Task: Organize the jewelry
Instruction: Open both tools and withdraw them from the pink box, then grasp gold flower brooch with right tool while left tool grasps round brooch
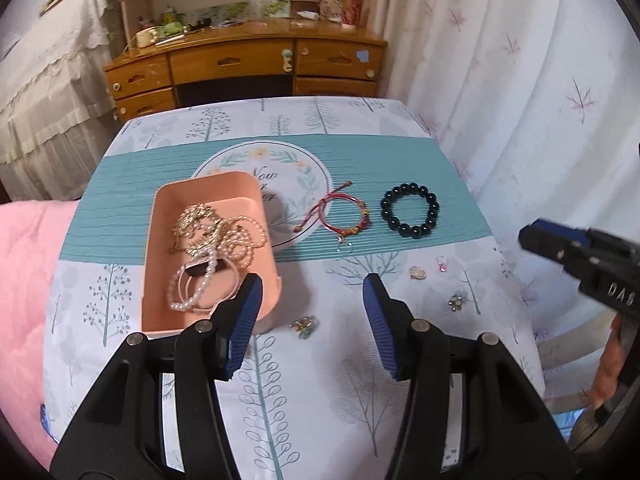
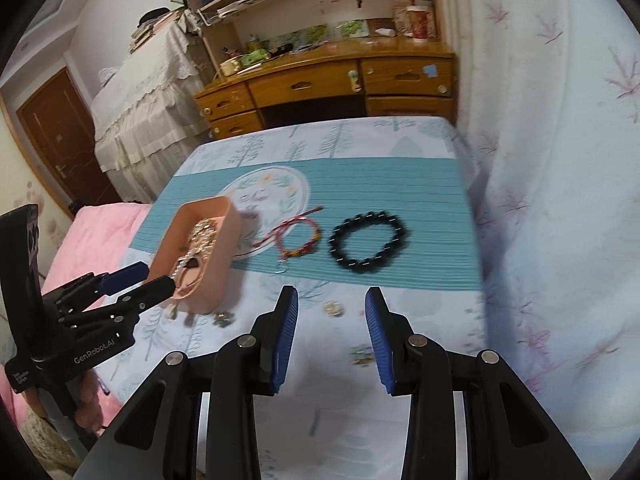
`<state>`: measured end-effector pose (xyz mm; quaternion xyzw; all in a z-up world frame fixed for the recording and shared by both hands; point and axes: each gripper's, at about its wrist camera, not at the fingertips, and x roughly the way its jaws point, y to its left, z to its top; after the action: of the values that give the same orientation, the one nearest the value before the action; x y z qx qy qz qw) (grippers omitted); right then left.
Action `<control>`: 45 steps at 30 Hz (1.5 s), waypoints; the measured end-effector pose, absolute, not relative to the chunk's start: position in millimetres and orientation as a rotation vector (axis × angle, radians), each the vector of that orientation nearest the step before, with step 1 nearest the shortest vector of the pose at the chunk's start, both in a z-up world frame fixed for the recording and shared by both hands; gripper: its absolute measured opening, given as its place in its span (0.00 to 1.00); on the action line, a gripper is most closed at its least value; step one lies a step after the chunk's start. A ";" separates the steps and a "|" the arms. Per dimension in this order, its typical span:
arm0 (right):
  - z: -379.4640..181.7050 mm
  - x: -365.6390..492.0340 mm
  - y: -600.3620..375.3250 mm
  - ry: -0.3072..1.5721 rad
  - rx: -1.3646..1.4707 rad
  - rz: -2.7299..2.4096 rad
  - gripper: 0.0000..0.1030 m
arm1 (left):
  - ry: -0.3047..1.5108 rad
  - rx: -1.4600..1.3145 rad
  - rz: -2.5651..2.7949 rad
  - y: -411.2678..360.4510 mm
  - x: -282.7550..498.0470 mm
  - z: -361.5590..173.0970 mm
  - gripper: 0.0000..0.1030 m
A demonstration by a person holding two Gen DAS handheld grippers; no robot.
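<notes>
A pink tray [image 1: 156, 280] [image 2: 228, 216] on the table holds a gold chain [image 1: 194, 220], a pearl necklace [image 1: 240, 242] and pearl bangles [image 1: 196, 288]. Right of it on the teal mat lie a red cord bracelet [image 1: 344, 214] [image 2: 300, 238] and a black bead bracelet [image 1: 410, 210] [image 2: 366, 240]. Small pieces lie nearer: a green brooch [image 1: 305, 325] [image 2: 222, 317], a pale ring [image 1: 417, 273] [image 2: 333, 308], a pink ring [image 1: 441, 261], a cluster earring [image 1: 456, 301]. My left gripper [image 1: 312, 304] is open and empty by the tray's near right corner. My right gripper [image 2: 331, 312] is open and empty above the pale ring.
The table [image 1: 320, 380] has a tree-print cloth and a teal mat [image 1: 400, 152]. A pink blanket [image 1: 24, 264] lies at left, a white curtain [image 1: 520, 80] at right. A wooden desk [image 1: 248, 60] stands behind the table.
</notes>
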<state>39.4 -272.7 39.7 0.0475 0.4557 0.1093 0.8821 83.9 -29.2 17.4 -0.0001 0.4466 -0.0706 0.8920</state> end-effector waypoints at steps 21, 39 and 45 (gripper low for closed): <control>-77.9 35.0 -279.8 1.138 0.041 0.310 0.35 | 1.105 0.169 -0.344 -119.1 143.0 -54.5 0.50; -102.1 46.2 -269.9 1.032 -0.068 0.243 0.19 | 1.150 0.191 -0.445 -148.4 161.5 -95.9 0.50; -95.1 47.8 -287.9 1.001 0.040 0.217 0.19 | 1.144 0.207 -0.435 -157.6 165.5 -104.4 0.46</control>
<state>47.8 -287.9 -95.1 0.0193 0.4790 0.1038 0.8714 165.5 -157.6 -104.4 0.0972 0.5360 -0.2040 0.8134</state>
